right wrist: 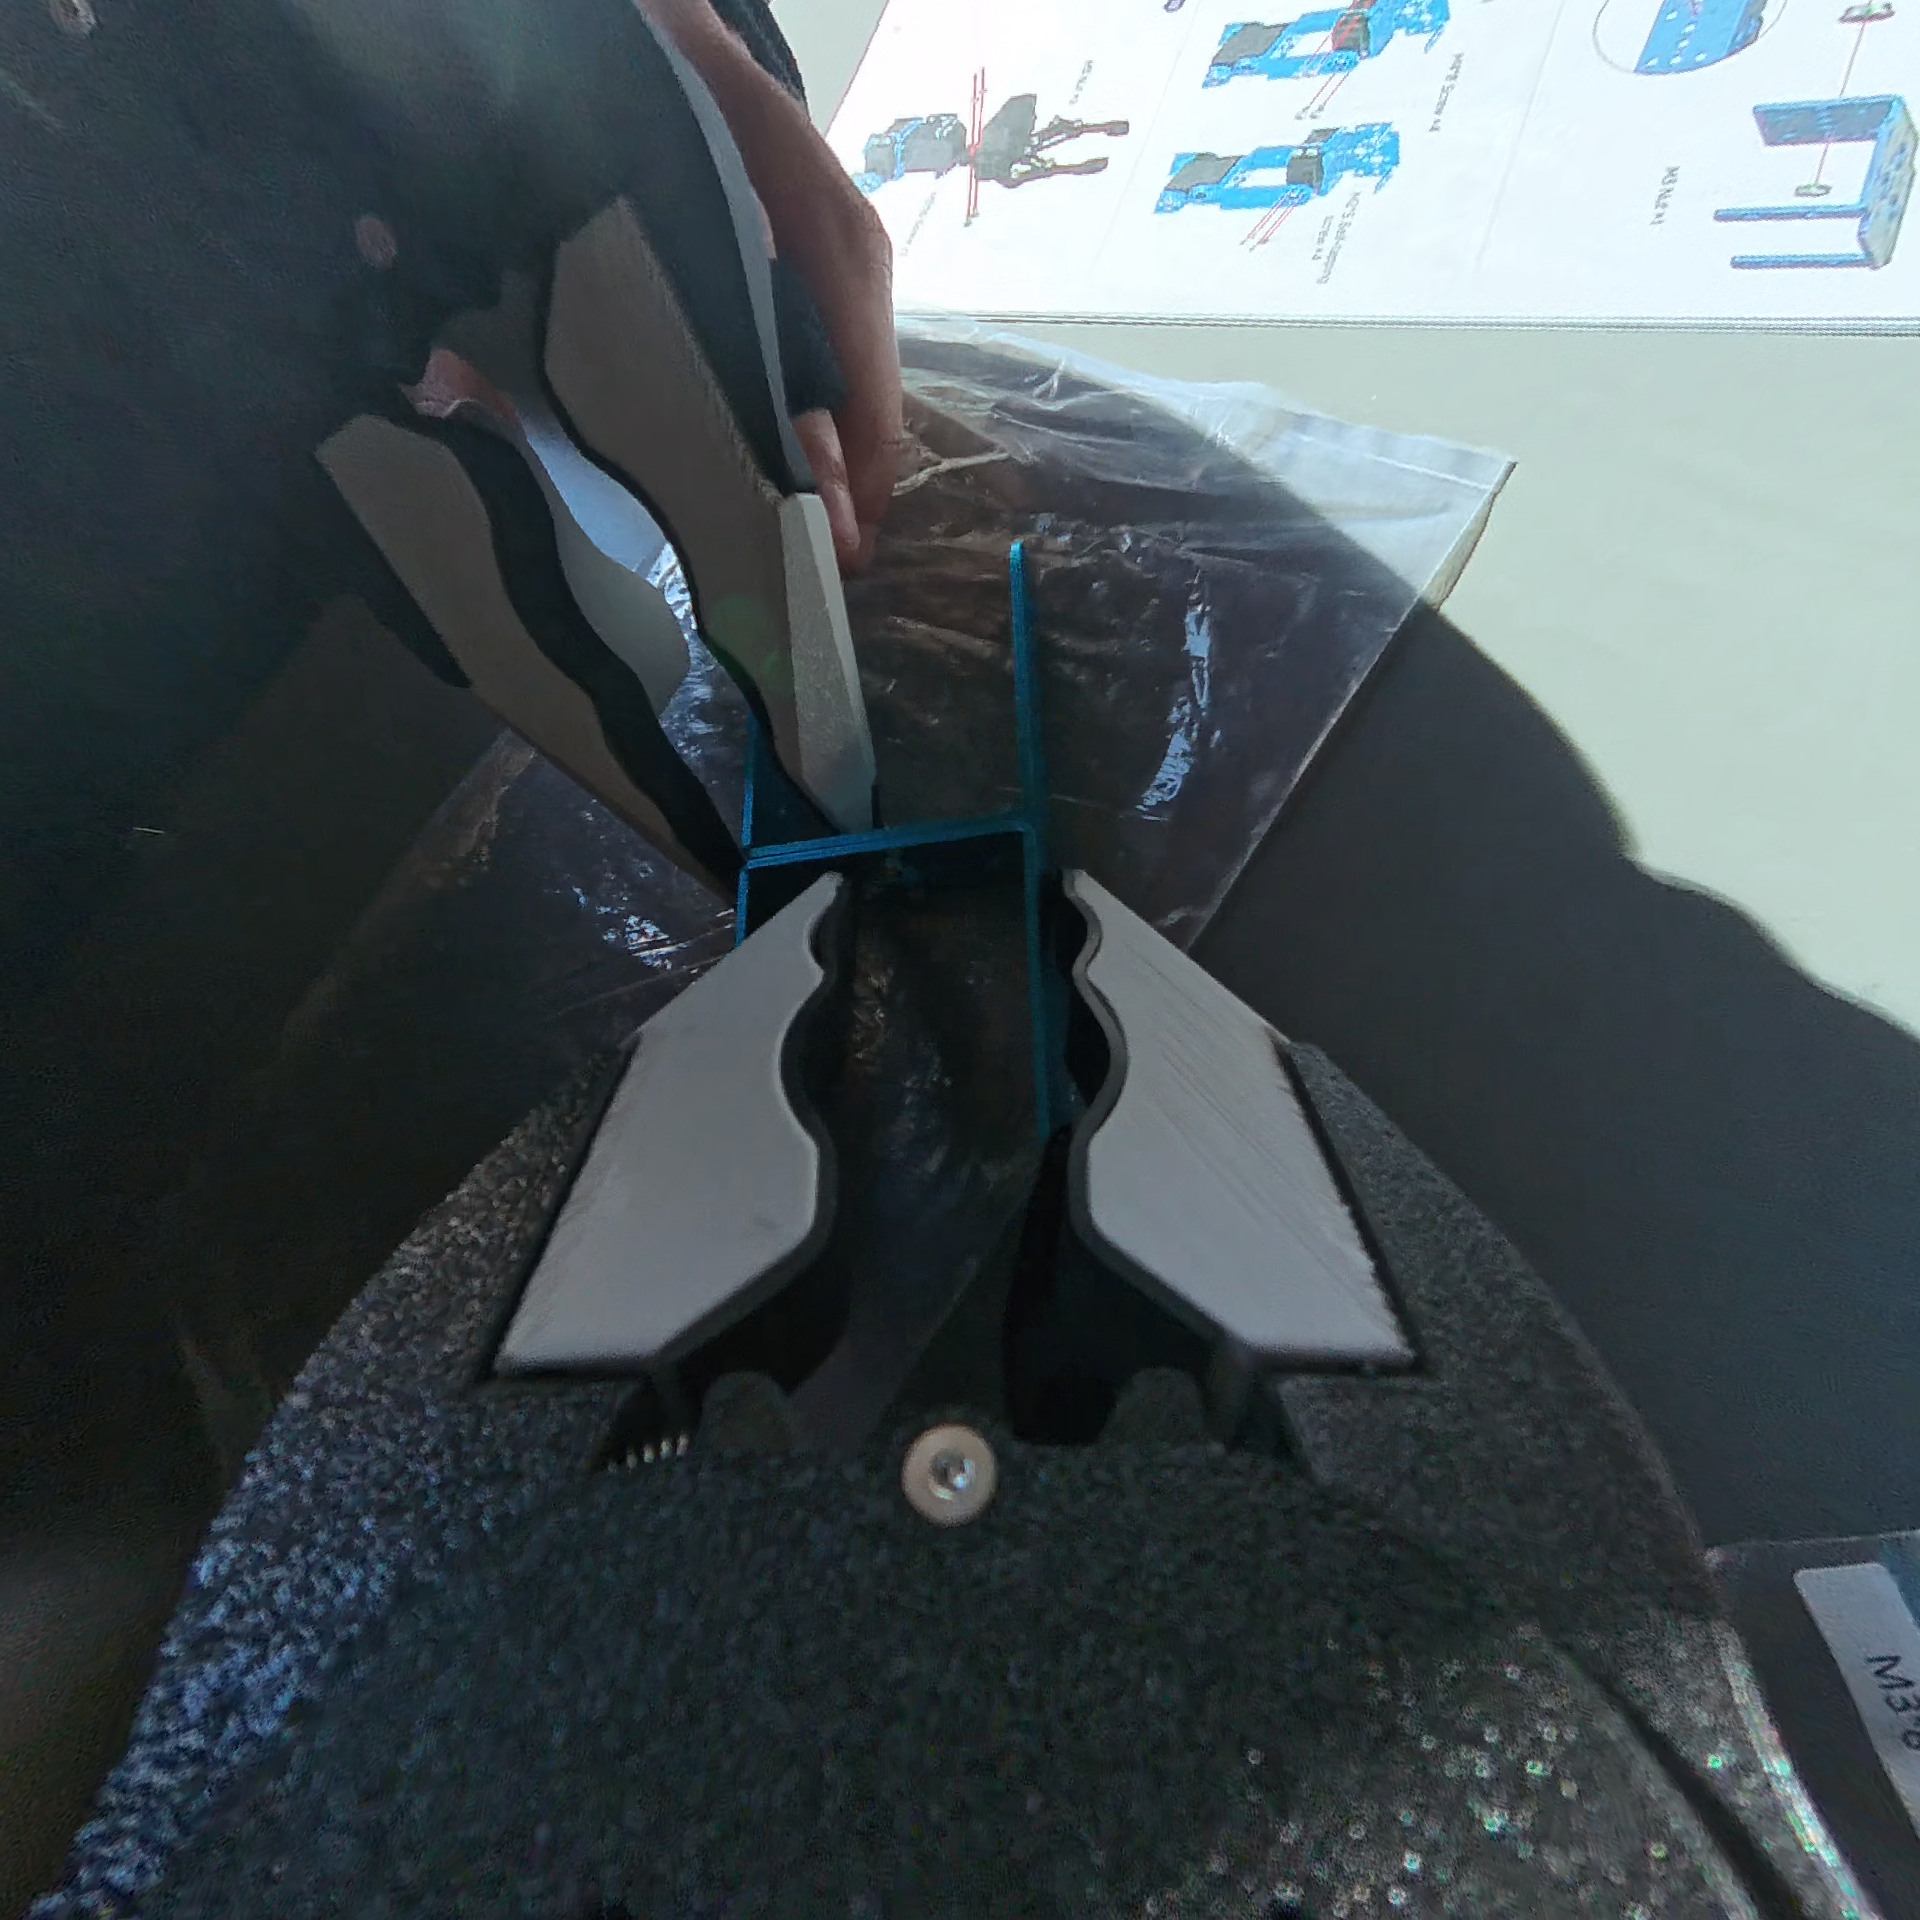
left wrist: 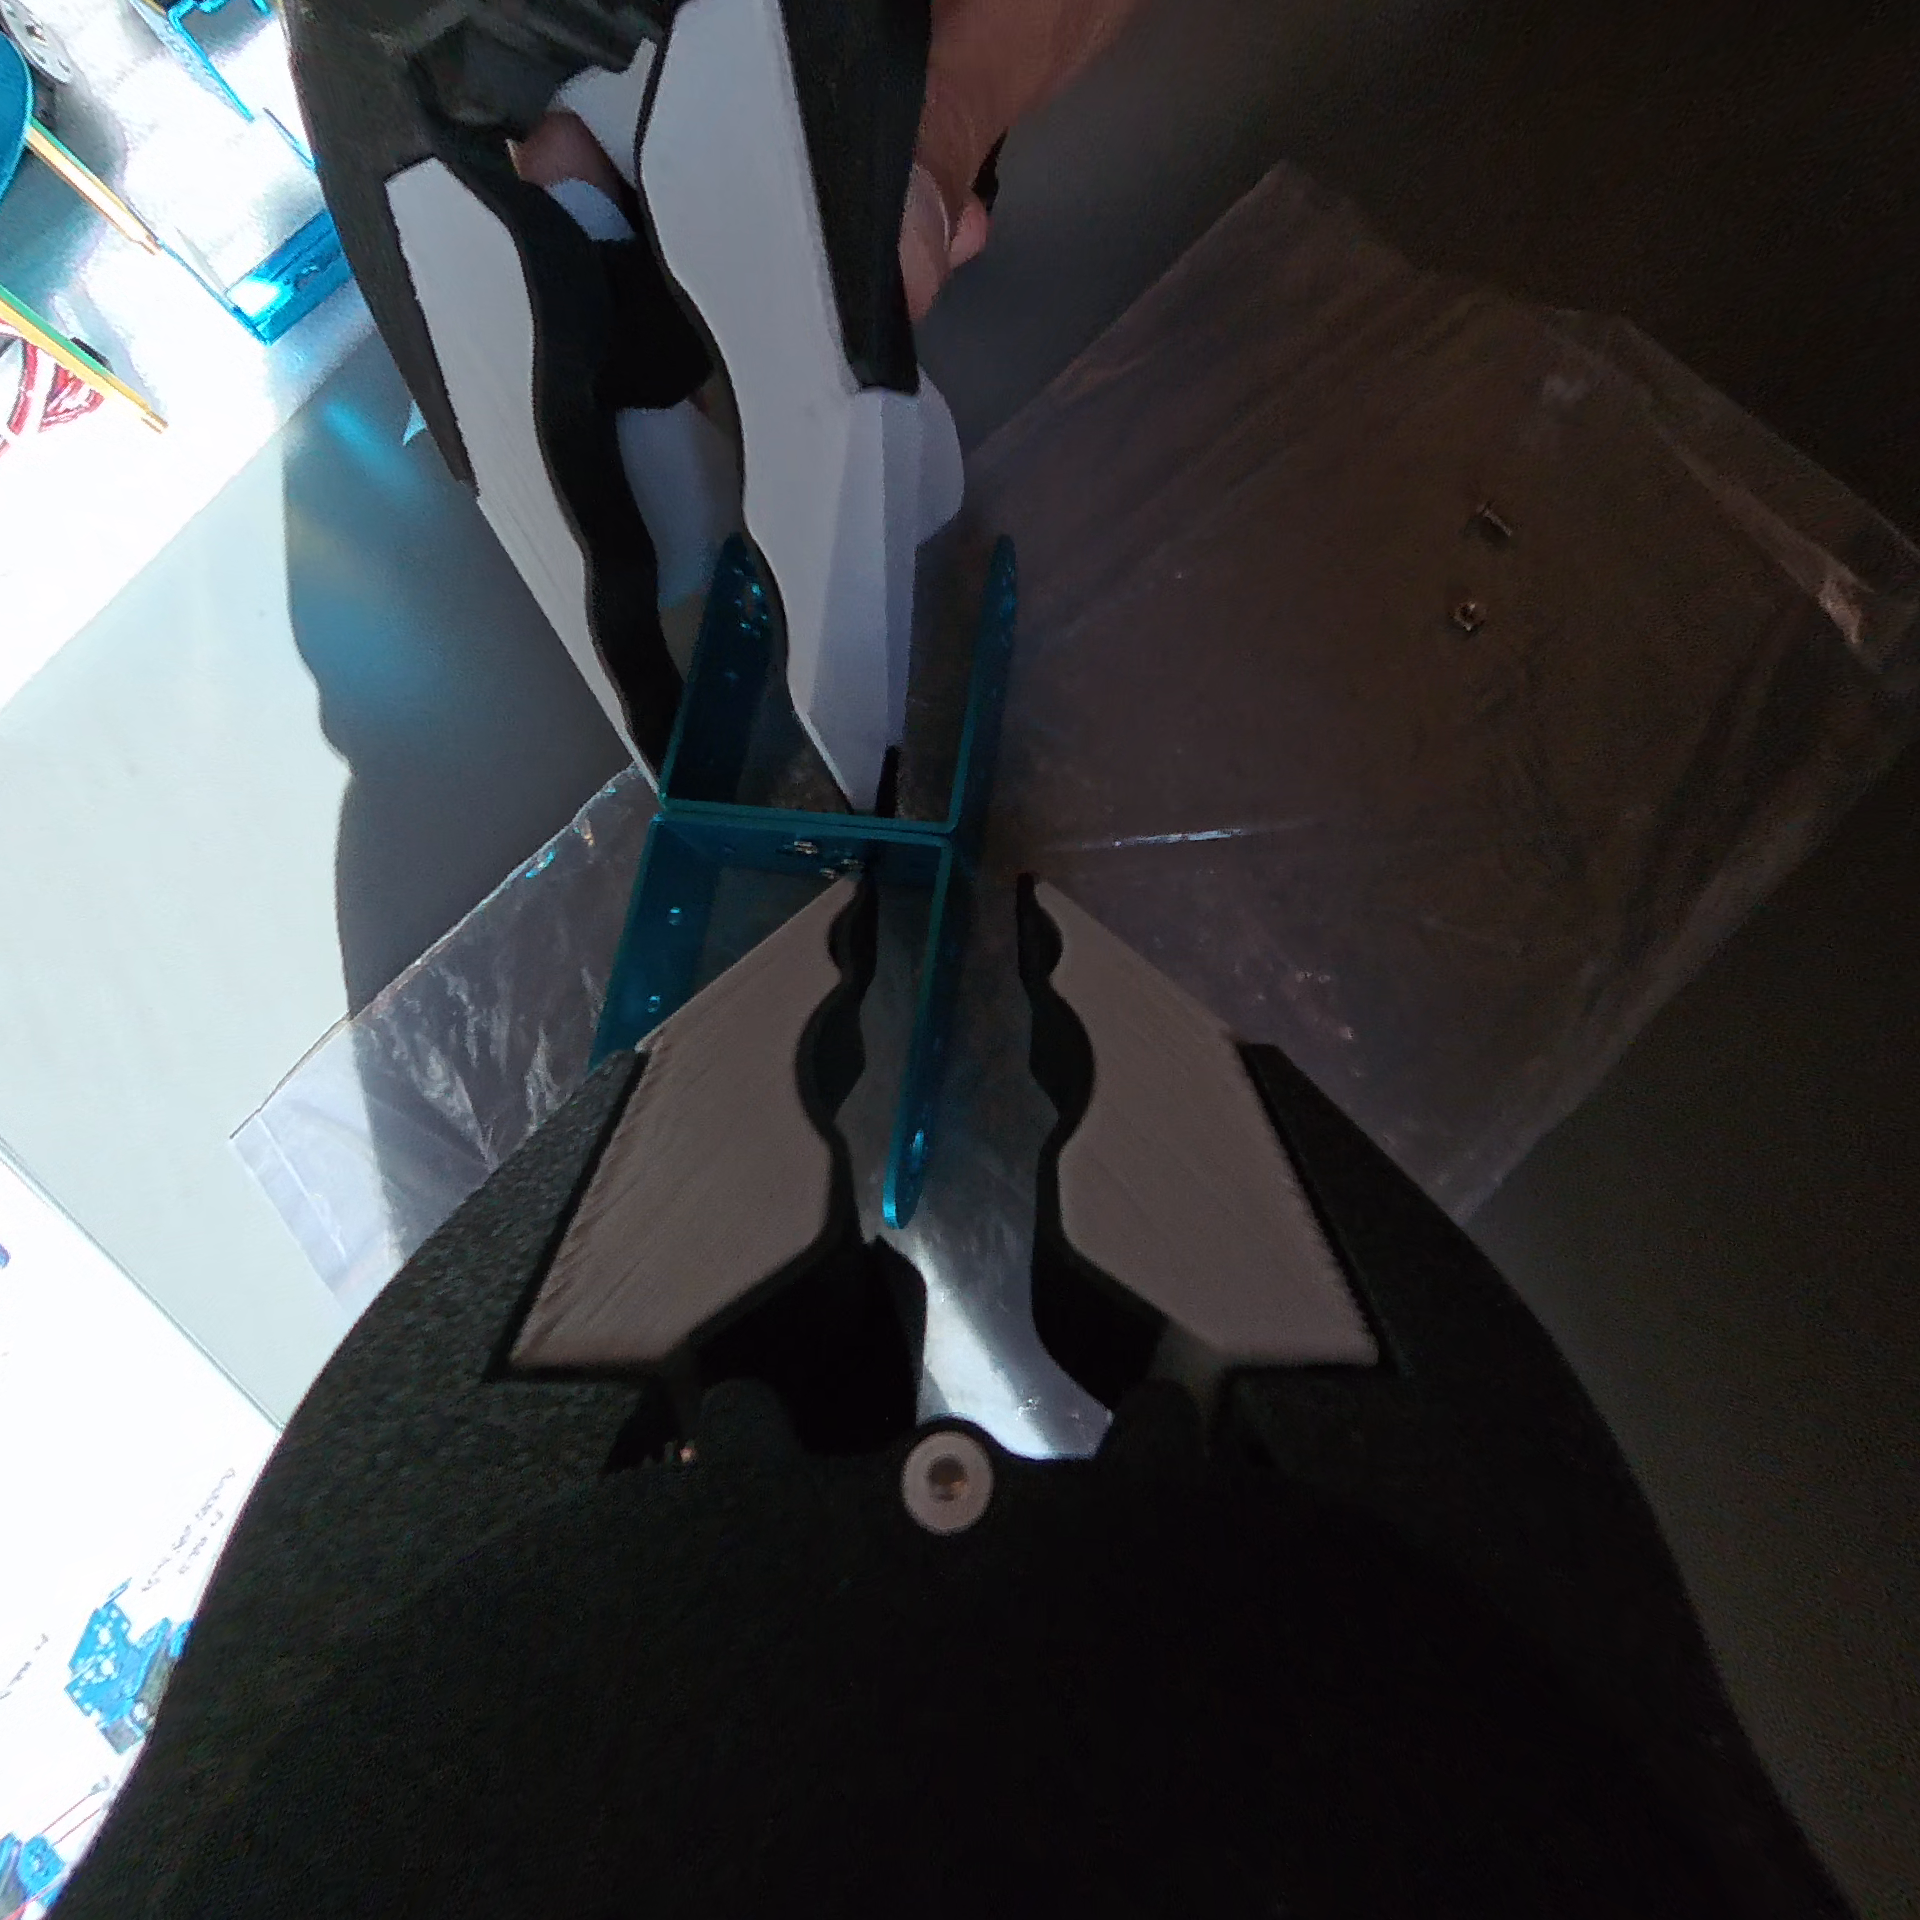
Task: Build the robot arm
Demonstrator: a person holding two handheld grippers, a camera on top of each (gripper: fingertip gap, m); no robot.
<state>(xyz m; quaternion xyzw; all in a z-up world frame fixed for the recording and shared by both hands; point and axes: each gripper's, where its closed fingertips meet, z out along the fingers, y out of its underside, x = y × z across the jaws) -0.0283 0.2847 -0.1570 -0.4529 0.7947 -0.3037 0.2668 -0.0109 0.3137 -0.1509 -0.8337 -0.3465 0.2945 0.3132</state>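
The pale worktop (right wrist: 1558, 582) carries a clear plastic bag (right wrist: 1195, 644), which cushions two blue U-brackets (left wrist: 810, 831) set back to back on it. Both sets of fingers stand parted: the left gripper (left wrist: 945, 894) straddles one bracket's arm, and the right gripper (right wrist: 951, 888) straddles an arm of the other, apparently to steady the pair.

Two claws (left wrist: 940, 883) (right wrist: 951, 883), two blue brackets (left wrist: 821, 821), one bag (left wrist: 1403, 727).
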